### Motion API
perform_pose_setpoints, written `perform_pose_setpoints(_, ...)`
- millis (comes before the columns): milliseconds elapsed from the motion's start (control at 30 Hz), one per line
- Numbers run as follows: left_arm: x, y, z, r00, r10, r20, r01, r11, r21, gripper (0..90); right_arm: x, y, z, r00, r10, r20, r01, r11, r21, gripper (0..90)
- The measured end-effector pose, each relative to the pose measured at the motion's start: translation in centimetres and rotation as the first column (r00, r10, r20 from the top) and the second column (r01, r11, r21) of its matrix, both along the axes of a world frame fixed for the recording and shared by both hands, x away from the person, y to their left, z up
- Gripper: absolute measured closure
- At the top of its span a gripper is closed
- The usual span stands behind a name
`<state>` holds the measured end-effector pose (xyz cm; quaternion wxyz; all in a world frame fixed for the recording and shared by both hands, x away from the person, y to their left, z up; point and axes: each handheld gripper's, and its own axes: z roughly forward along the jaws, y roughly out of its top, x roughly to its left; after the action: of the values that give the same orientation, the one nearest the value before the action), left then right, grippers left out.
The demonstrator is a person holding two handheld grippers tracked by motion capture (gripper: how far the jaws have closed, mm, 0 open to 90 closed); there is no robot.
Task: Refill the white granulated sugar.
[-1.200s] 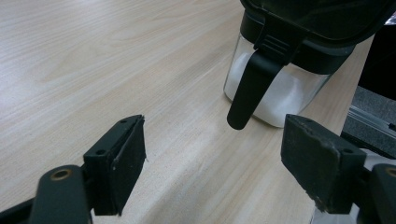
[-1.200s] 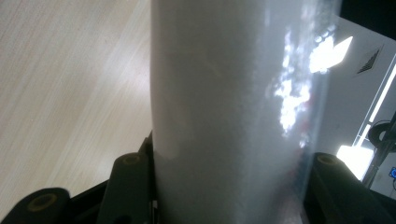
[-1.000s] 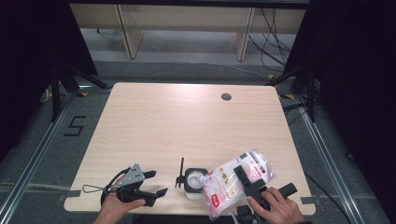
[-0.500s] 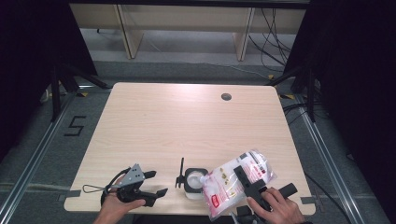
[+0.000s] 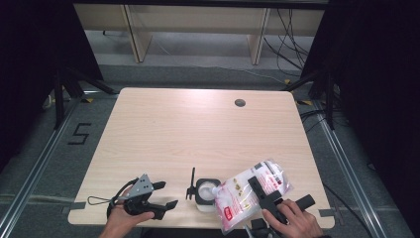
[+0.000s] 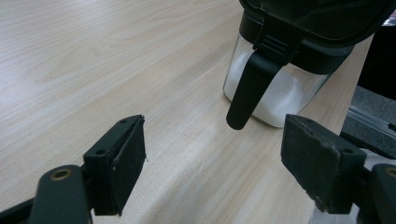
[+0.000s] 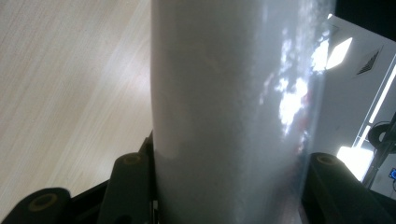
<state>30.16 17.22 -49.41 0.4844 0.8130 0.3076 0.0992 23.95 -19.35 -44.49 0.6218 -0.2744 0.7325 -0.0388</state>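
**Tipping the pouch toward the open jar**

Spanning the scene, the pale wooden bench [image 5: 198,129] carries everything near its front edge. Clamped in the right claw [image 5: 265,196], the clear plastic pouch of white powder [image 5: 250,191] slants down-left, its low corner at the mouth of the small clear jar with a black rim [image 5: 205,193]. The left claw [image 5: 161,196] rests agape, empty, left of the jar, nearer its flipped-up lid [image 6: 254,88].
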Motion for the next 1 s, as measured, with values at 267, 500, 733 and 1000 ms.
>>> perform_pose_setpoints(267, -0.01, 0.11, 0.06, 1.0, 0.002, -0.003, -0.002, 0.9998, 0.021, 21.6, -0.03, 0.02, 0.01, 1.0, 0.0, 0.0, 0.0, 1.0, 0.0, 53.9)
perform_pose_setpoints(500, 0.02, 0.11, 0.04, 1.0, 0.001, -0.004, 0.0, 0.9998, 0.021, 21.7, 0.03, 0.01, 0.09, 0.9999, 0.01, 0.003, -0.01, 1.0, -0.013, 54.0)
perform_pose_setpoints(733, 0.07, 0.24, 0.14, 0.9999, -0.006, 0.009, 0.005, 0.9998, 0.021, 21.6, -0.03, 0.04, -0.15, 0.9999, -0.01, -0.009, 0.01, 1.0, 0.022, 54.0)
perform_pose_setpoints(1000, 0.0, 0.02, 0.07, 1.0, -0.004, 0.008, 0.004, 1.0, -0.004, 21.7, -0.06, 0.05, -0.13, 0.9999, -0.008, -0.009, 0.008, 1.0, 0.017, 54.2)
